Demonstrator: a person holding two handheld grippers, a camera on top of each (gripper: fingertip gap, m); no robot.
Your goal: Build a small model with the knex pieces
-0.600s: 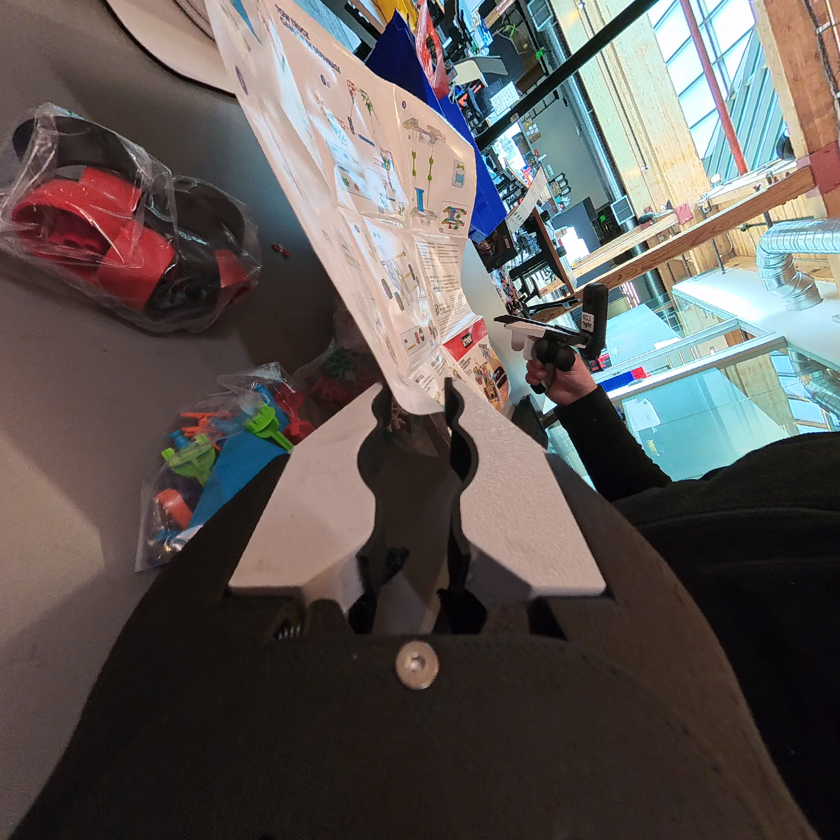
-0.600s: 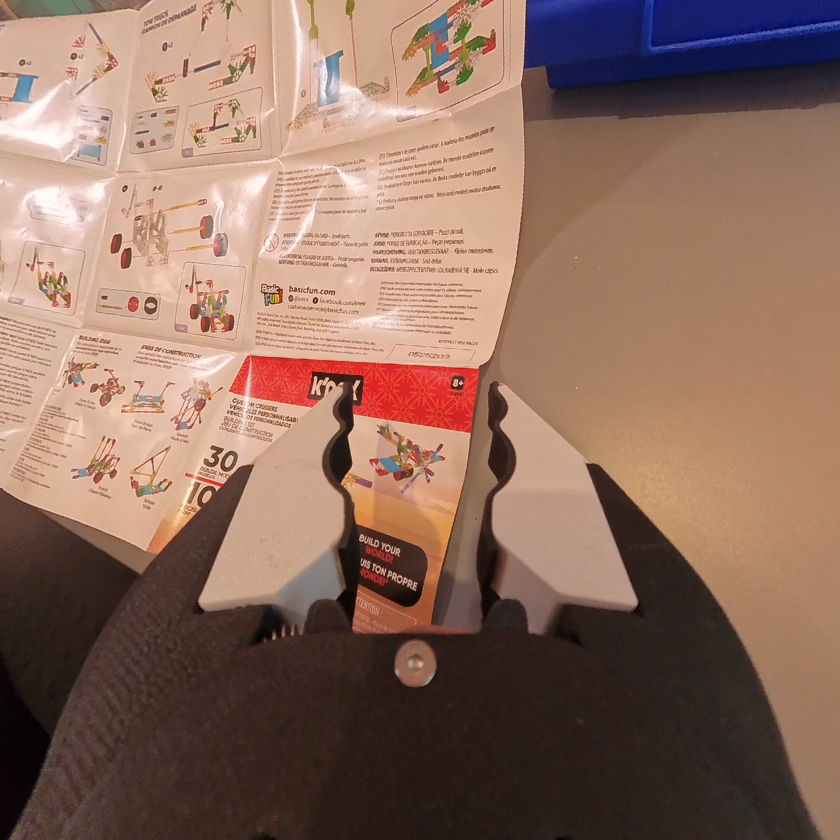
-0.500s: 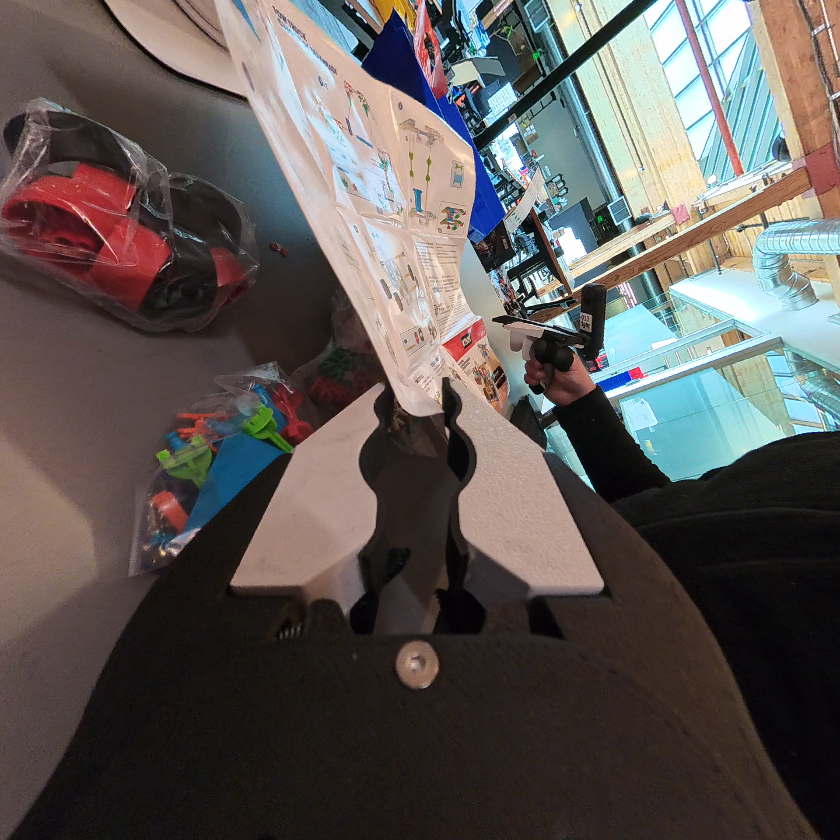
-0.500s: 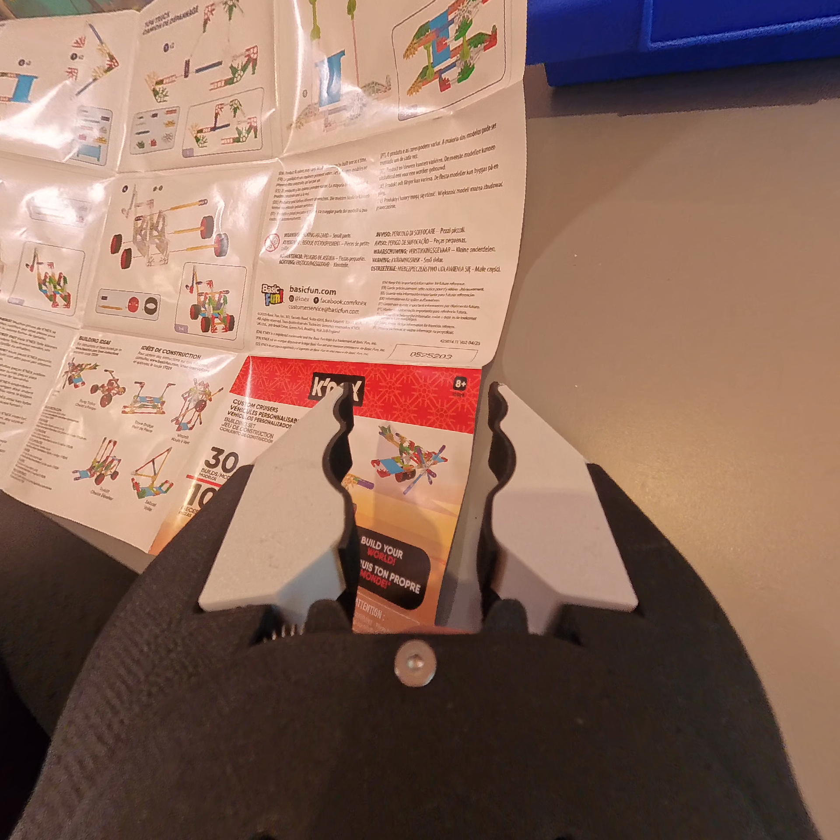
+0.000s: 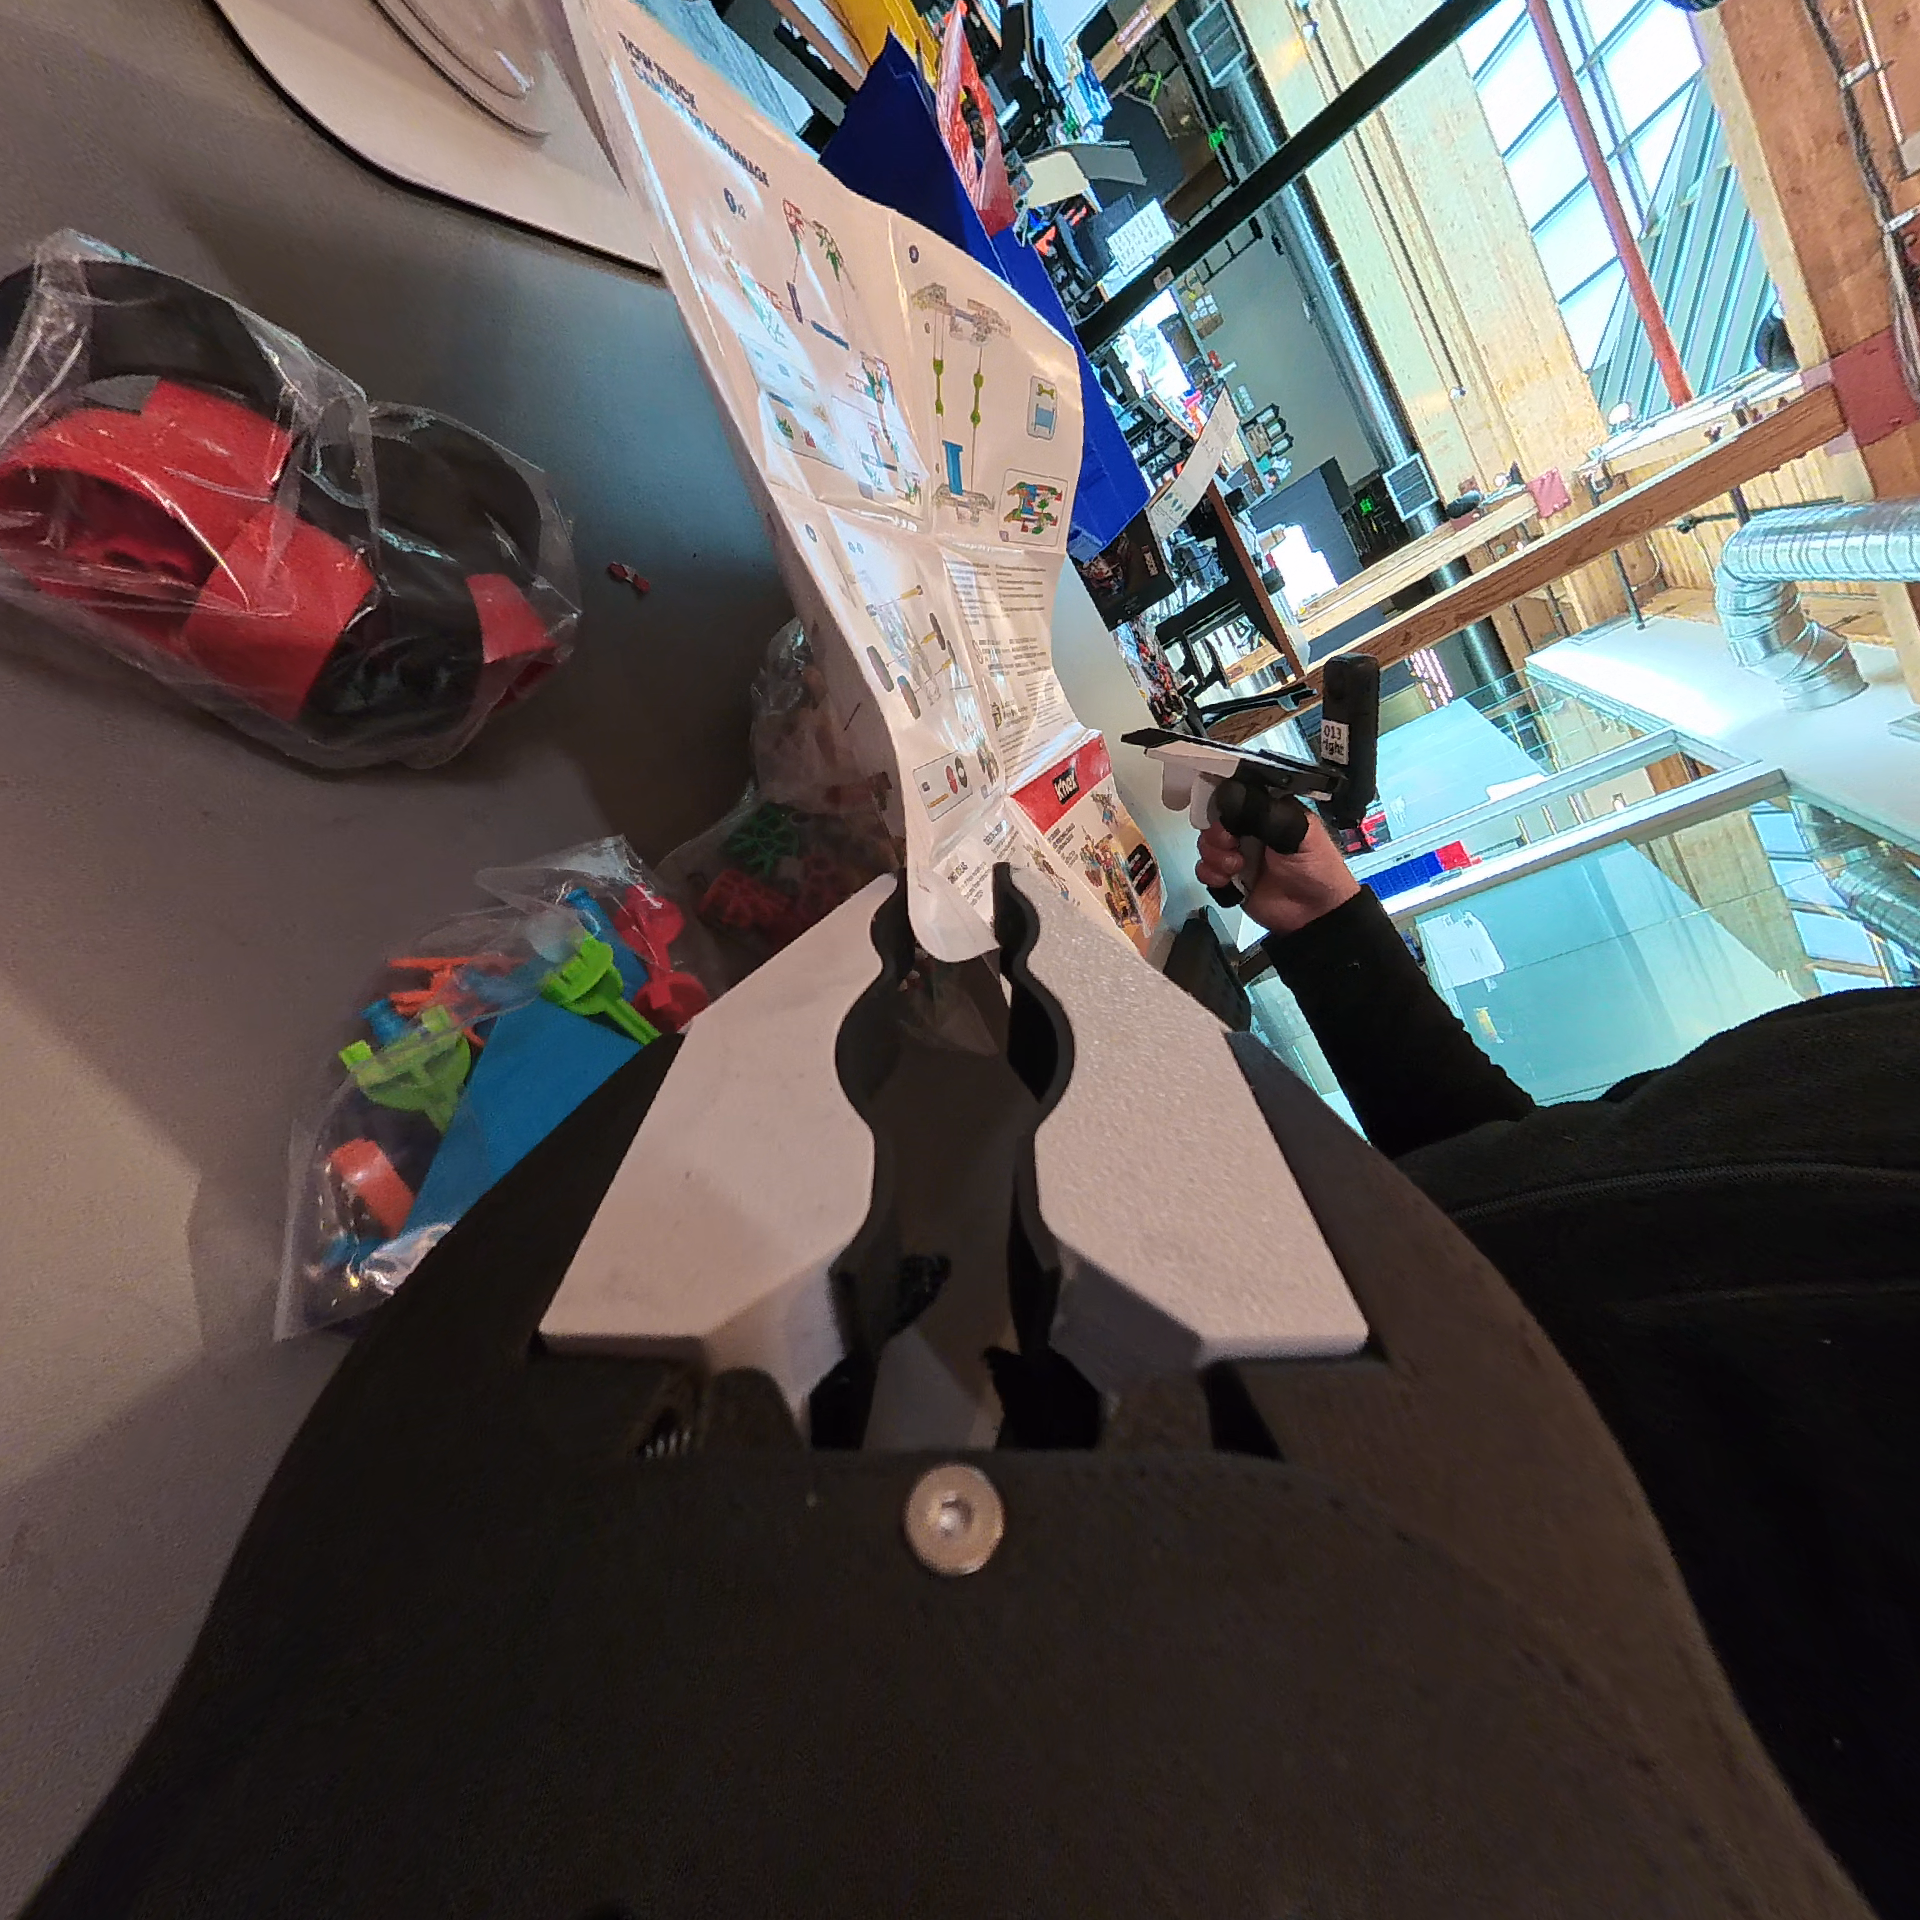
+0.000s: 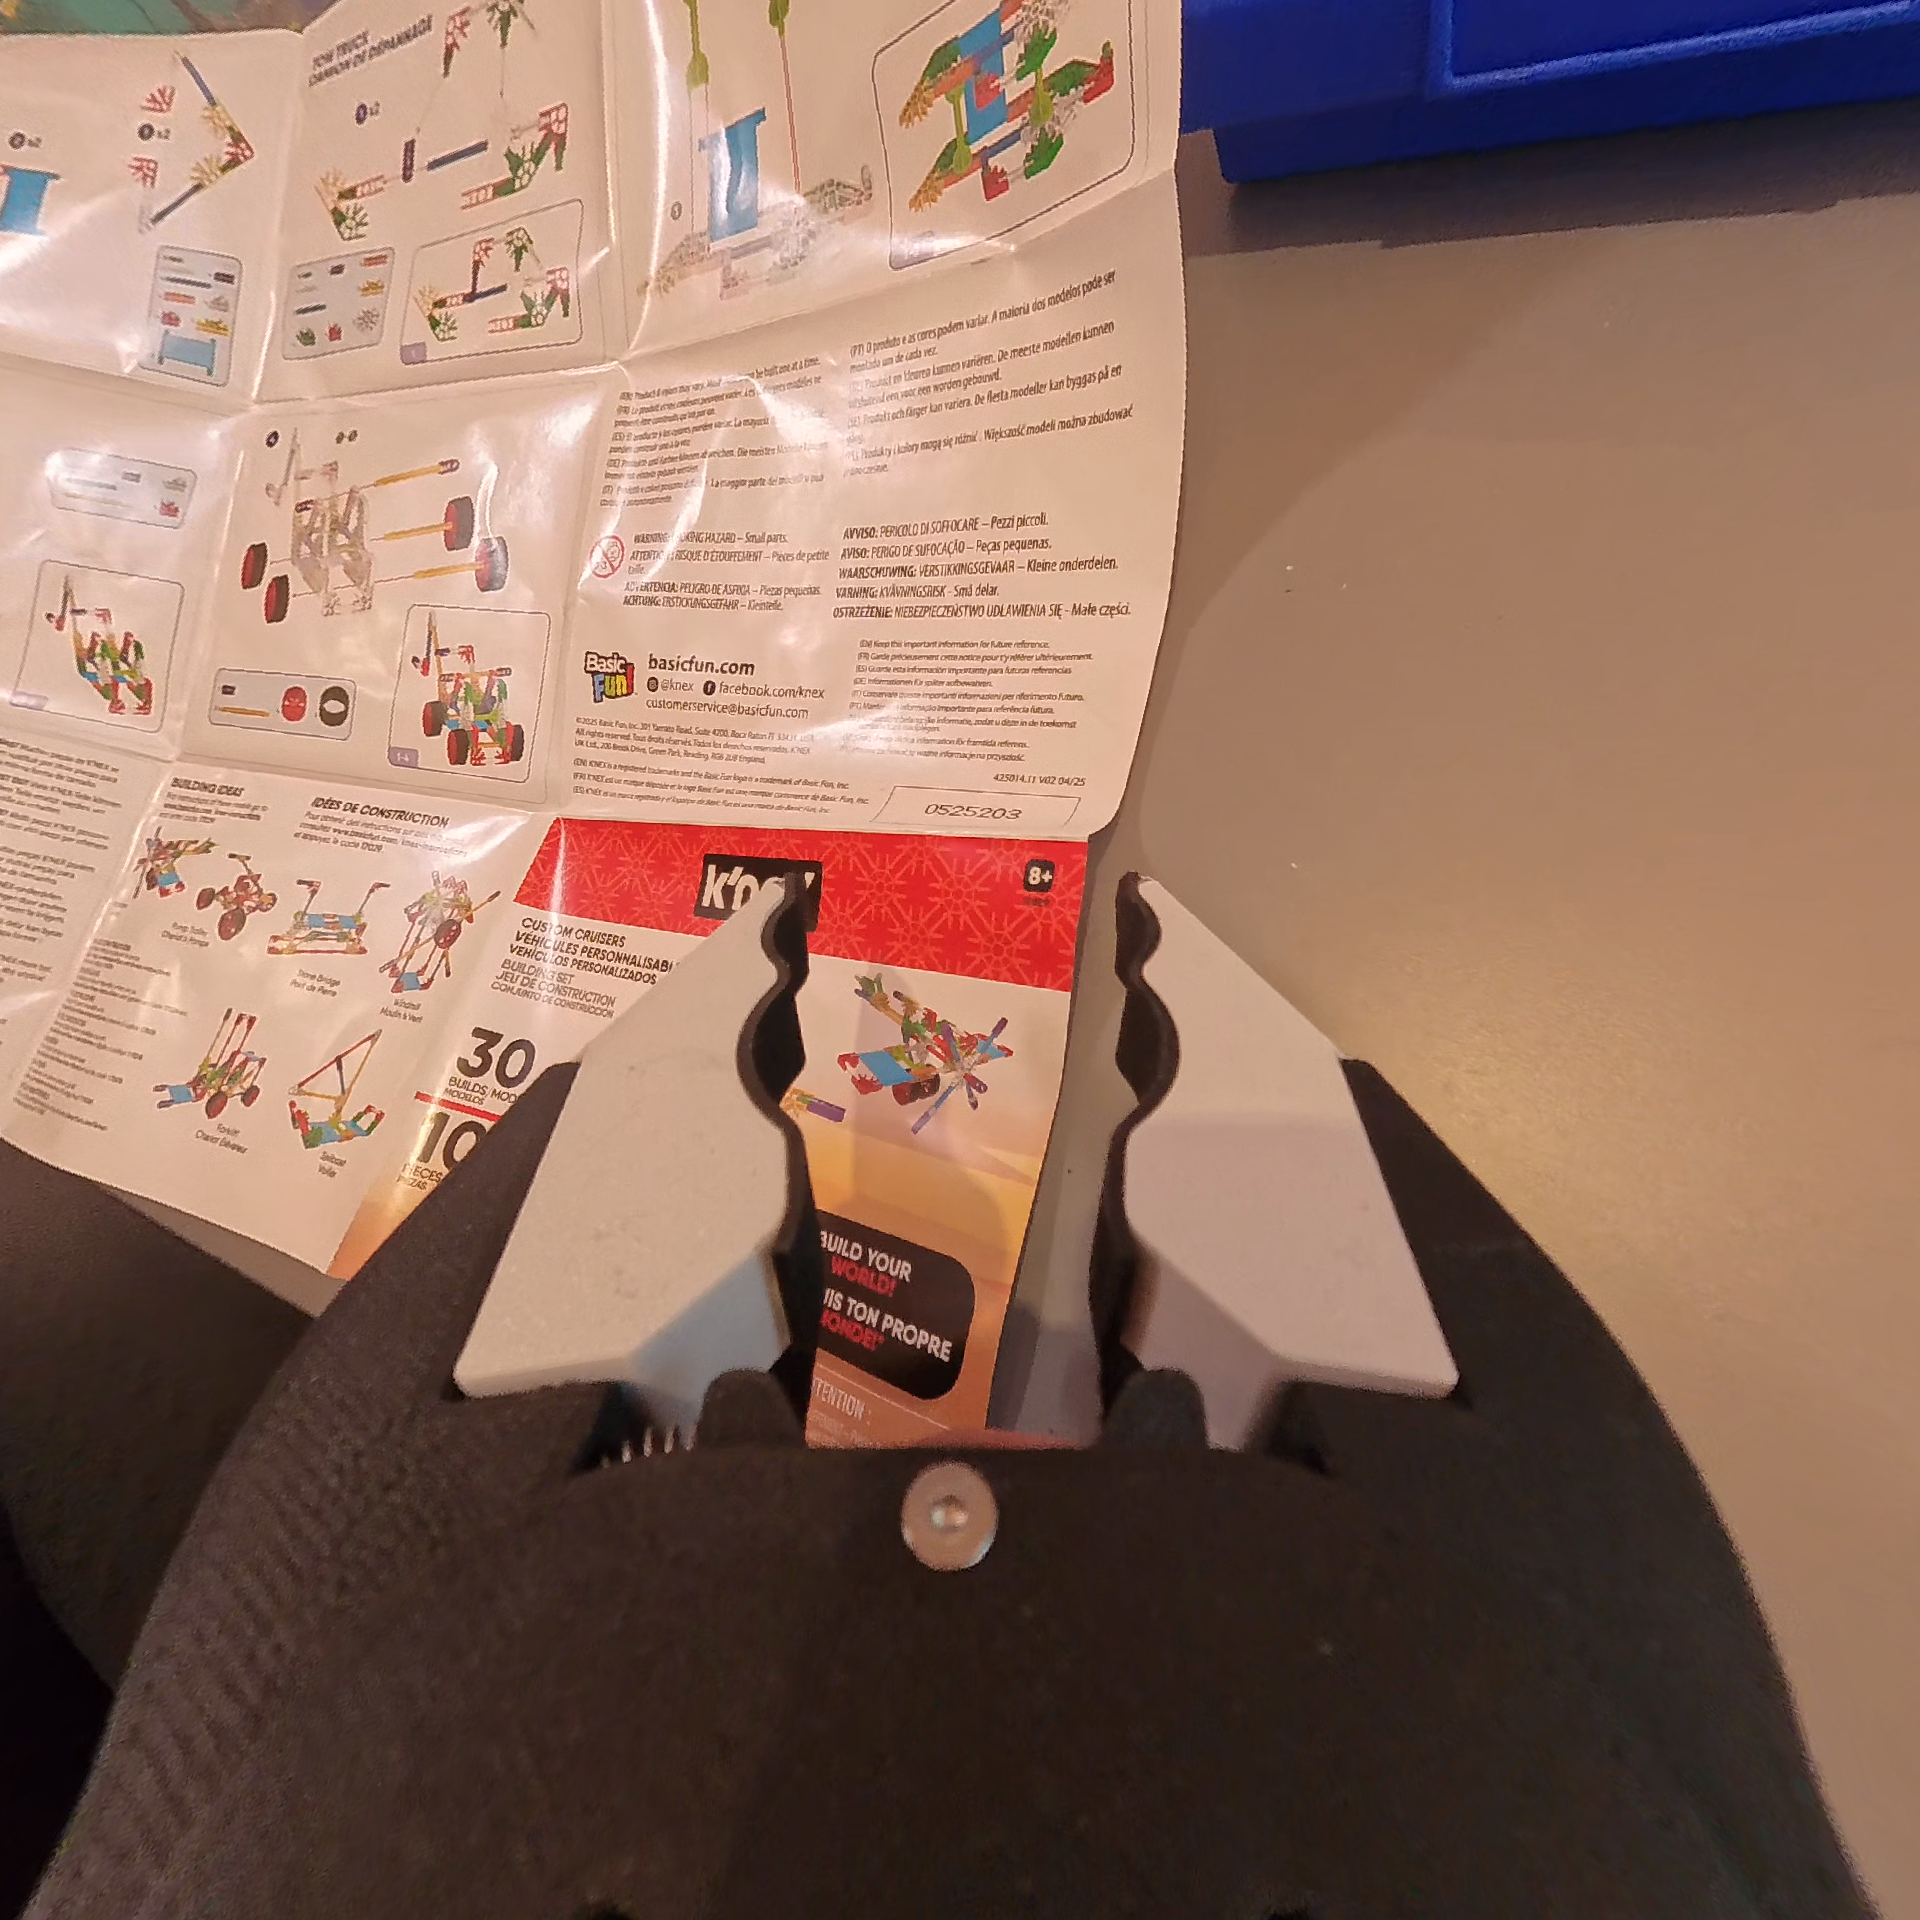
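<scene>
Pinching the lower corner of the unfolded instruction sheet, your left tongs have their jaws nearly together on the paper's edge, and the sheet rises from that grip, its long axis running away from you over the grey bench toward the far edge. Your right tongs sit with jaws apart, straddling the red and orange cover panel at the sheet's near right corner; the paper lies between and under the jaws, but you cannot tell from the right wrist view whether either jaw touches it. Seen from the left wrist view, your right hand and its tool are just beyond the sheet's right edge. So the sheet lies straight ahead of both tongs, the left at its left corner, the right at its right corner.

To the left of the sheet, on the bench, lie a clear bag of red and black wheels and a bag of small coloured pieces, the latter close beside your left tongs. A blue bin stands at the far edge, beyond the sheet.
</scene>
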